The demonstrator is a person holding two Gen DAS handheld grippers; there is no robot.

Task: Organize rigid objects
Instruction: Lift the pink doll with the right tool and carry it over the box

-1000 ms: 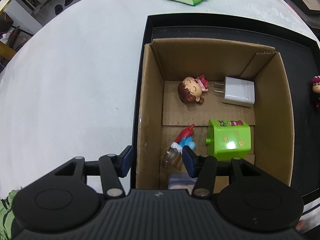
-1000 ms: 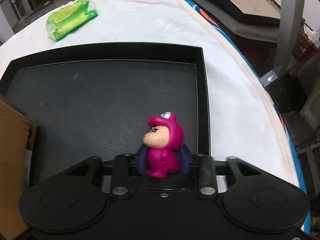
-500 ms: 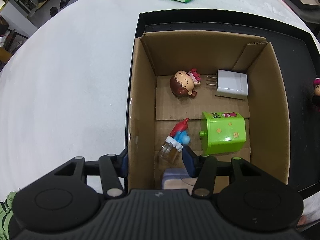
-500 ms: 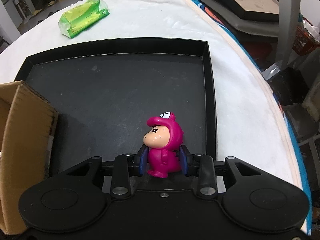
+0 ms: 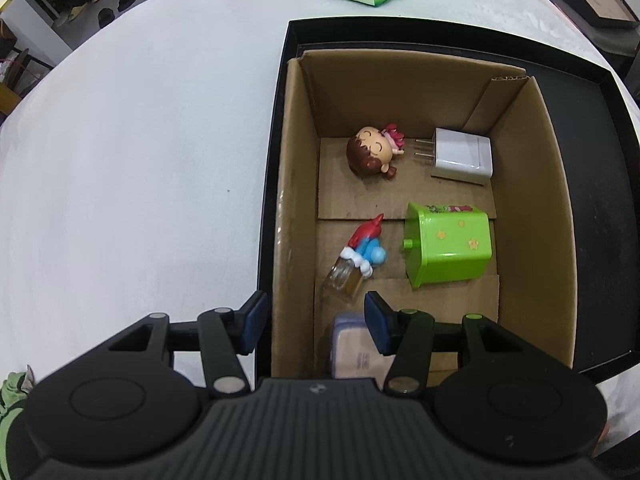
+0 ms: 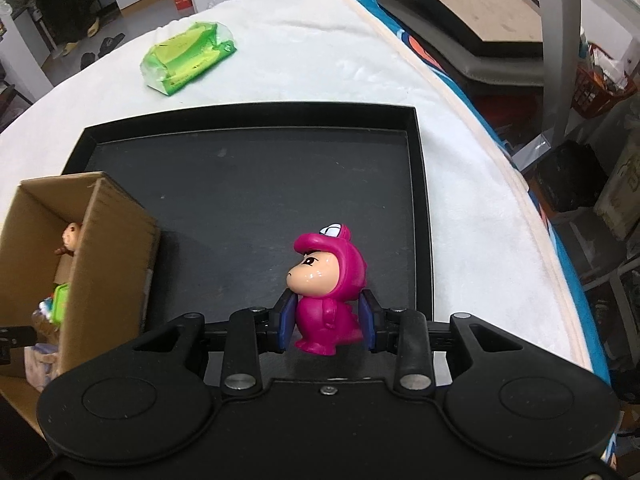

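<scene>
Left wrist view: the left gripper hangs wide and empty, straddling the left wall of the cardboard box, where a glossy doll, a white charger and a green plastic toy lie.

Right wrist view: the right gripper clamps a smooth pink figurine over the black tray, near its right edge. It looks mid-carry; next it needs to swing left over the box and release.

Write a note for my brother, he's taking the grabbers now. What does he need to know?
Right tool: shut on the pink figurine, above the black tray.
Left tool: open, holding nothing, straddling the left wall of the cardboard box.
Done: girl figurine, white charger, green toy, blue figurine and small bottle lie in the box.
Left: carry the pink figurine to the box and let go.
</scene>
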